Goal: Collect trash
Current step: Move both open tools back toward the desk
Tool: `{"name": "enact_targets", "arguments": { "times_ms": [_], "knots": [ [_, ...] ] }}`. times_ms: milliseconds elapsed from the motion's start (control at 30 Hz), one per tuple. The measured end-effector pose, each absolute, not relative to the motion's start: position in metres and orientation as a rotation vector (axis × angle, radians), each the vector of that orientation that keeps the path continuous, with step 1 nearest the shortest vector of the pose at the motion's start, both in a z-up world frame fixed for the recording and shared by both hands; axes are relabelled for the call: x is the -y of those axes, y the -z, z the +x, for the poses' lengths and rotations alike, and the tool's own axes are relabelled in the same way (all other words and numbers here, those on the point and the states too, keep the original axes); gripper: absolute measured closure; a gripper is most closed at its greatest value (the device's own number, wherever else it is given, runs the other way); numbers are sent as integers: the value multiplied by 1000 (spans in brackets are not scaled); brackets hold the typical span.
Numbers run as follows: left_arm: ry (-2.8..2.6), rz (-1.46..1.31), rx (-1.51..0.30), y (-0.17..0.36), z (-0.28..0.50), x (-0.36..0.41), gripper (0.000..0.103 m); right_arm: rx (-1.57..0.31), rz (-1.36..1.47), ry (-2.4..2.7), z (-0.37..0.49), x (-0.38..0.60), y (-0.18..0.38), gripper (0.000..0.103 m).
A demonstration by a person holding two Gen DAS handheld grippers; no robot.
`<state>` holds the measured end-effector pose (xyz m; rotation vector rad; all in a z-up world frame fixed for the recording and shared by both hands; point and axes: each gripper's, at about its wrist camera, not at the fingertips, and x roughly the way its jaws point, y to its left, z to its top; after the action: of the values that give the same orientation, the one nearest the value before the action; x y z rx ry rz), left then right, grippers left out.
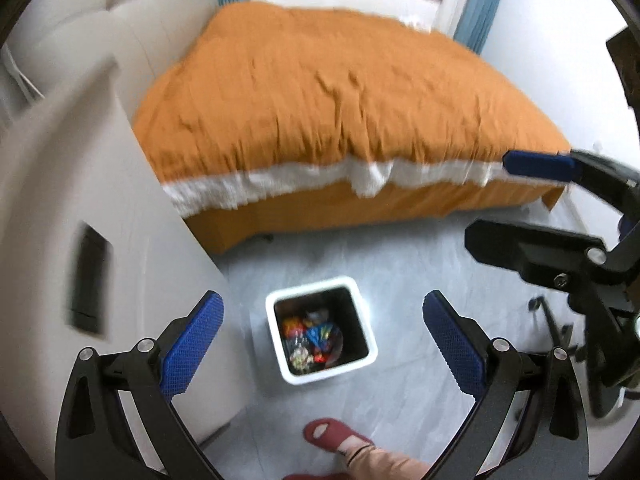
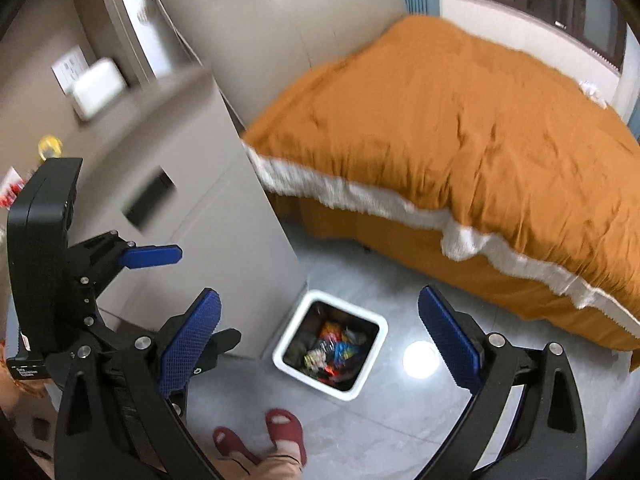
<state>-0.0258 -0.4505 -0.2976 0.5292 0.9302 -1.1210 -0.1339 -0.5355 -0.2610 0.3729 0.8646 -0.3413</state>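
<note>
Nearest the cameras, the left hand-held gripper (image 1: 323, 344) is hanging with its blue pads spread wide and nothing between them; the right hand-held gripper (image 2: 319, 342) is gaping just as wide and is equally empty. Below both, the person's red slippers (image 2: 286, 430) are standing on the grey tiled floor (image 2: 400, 420). Just beyond them the square white waste bin with a dark liner (image 1: 292, 376) is sitting on the floor beside the beige bedside cabinet (image 1: 168, 264), holding crumpled colourful snack wrappers (image 1: 314, 340). These look light, thin and slippery, so pinching a crinkled fold should work better than gripping a flat face. Further back, the orange quilted bed (image 1: 340, 96) is filling the view.
</note>
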Motion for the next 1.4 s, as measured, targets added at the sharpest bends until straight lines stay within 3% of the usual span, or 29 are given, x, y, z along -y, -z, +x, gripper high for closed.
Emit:
{"name": "enact_targets", "arguments": {
  "times_ms": [233, 467, 833, 1400],
  "knots": [
    [1048, 431, -787, 206, -16, 409, 5, -728, 354, 258, -112, 511, 188, 5],
    [849, 352, -695, 152, 13, 340, 5, -637, 298, 104, -63, 464, 145, 5],
    [504, 237, -641, 114, 63, 203, 5, -610, 175, -154, 23, 359, 115, 5],
    [192, 131, -610, 101, 95, 49, 5, -662, 52, -448, 123, 215, 107, 5]
  ]
}}
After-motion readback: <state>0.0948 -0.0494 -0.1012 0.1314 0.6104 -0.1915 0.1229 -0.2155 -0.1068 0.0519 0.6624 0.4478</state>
